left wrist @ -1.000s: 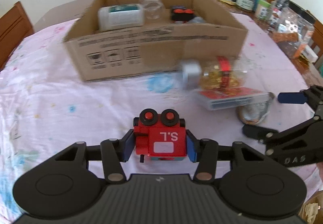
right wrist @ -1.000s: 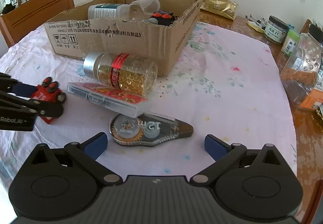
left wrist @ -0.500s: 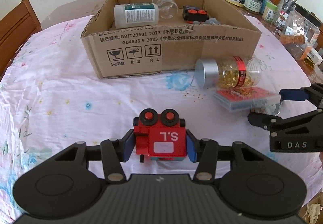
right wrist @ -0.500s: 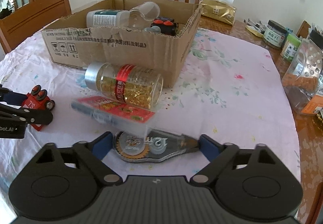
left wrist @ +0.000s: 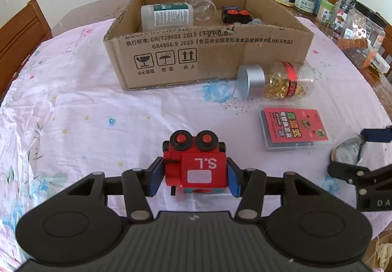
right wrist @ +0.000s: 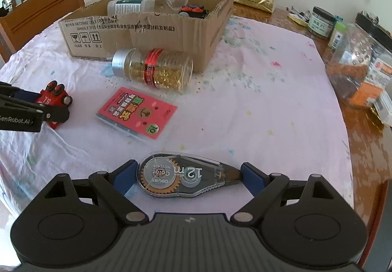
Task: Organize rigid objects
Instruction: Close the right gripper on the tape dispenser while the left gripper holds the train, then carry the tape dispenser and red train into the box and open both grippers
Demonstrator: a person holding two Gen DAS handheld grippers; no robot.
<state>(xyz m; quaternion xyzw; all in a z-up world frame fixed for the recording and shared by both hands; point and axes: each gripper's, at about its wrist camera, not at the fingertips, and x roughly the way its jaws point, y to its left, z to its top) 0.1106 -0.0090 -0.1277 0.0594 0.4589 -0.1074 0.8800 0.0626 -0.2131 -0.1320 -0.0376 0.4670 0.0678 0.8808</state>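
Right gripper [right wrist: 187, 175] around tape dispenser [right wrist: 182, 177]

Left gripper [left wrist: 194, 177]: jaws closed on the red toy train [left wrist: 196, 166], near centre, blue pads against its sides.
Train: wheels facing up, "S.L" on its side.
Box [left wrist: 208, 51]: cardboard, far centre on the worktop [left wrist: 73, 100]; inside lie a white bottle [left wrist: 166, 14], a clear cup [left wrist: 201, 4] and a black toy [left wrist: 235, 15].
Jar [left wrist: 276, 80]: on its side, just right of the box's near corner, silver lid to the left.
Card case [left wrist: 291, 128]: flat, near side of the jar.
Right gripper [left wrist: 352, 151]: far right edge, around a tape dispenser [left wrist: 348, 151].
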